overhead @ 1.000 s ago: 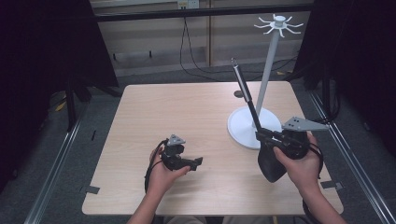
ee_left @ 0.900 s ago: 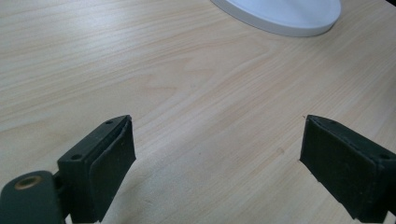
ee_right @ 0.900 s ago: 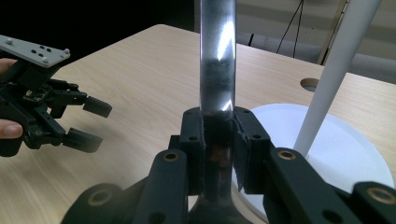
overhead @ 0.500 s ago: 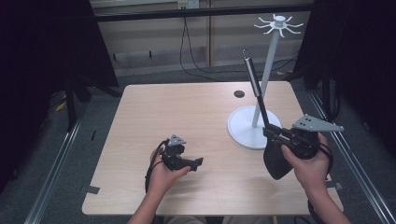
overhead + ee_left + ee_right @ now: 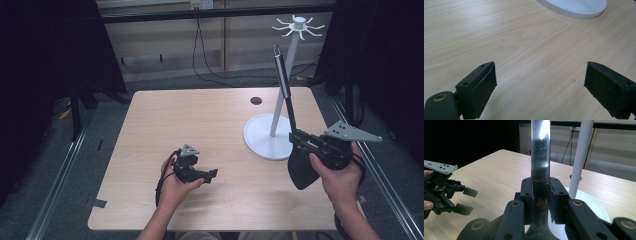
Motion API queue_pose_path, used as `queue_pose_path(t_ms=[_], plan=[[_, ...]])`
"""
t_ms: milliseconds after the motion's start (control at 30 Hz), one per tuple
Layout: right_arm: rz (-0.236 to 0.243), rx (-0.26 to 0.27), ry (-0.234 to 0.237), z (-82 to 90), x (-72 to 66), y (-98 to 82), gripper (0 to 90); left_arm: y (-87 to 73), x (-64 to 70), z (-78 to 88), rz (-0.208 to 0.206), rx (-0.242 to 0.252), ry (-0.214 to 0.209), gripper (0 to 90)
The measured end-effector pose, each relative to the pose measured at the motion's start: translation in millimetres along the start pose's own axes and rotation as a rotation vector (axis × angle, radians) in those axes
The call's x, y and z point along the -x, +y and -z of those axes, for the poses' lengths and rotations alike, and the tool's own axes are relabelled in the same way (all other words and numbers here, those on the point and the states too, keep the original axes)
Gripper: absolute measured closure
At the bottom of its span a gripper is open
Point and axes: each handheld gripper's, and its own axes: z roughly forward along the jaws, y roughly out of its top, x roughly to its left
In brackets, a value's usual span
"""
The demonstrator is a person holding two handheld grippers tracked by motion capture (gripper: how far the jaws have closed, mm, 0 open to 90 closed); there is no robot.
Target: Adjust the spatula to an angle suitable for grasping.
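At the table's right edge, the right gripper (image 5: 300, 137) clamps the spatula (image 5: 286, 97) by its handle, blade hanging near, beside the stand (image 5: 272, 120); the left gripper (image 5: 207, 173) rests wide open.

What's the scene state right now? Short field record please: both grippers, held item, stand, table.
right gripper: shut on the spatula's handle
spatula: black, handle with end ring pointing up, blade low beside the hand
left gripper: open, nothing between the jaws, held just above the table
stand: white pole on a round base, hooks on top, nothing hanging
table: light wood, small dark hole near the far edge
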Motion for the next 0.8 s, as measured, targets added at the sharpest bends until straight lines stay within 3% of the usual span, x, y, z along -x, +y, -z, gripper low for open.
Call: queue_pose_path(t_ms=[800], plan=[[-0.025,0.067,-0.038,23.8,12.1,3.6,75.8,0.0,2.6,-2.1,-0.019,-0.013,-0.004,10.6]])
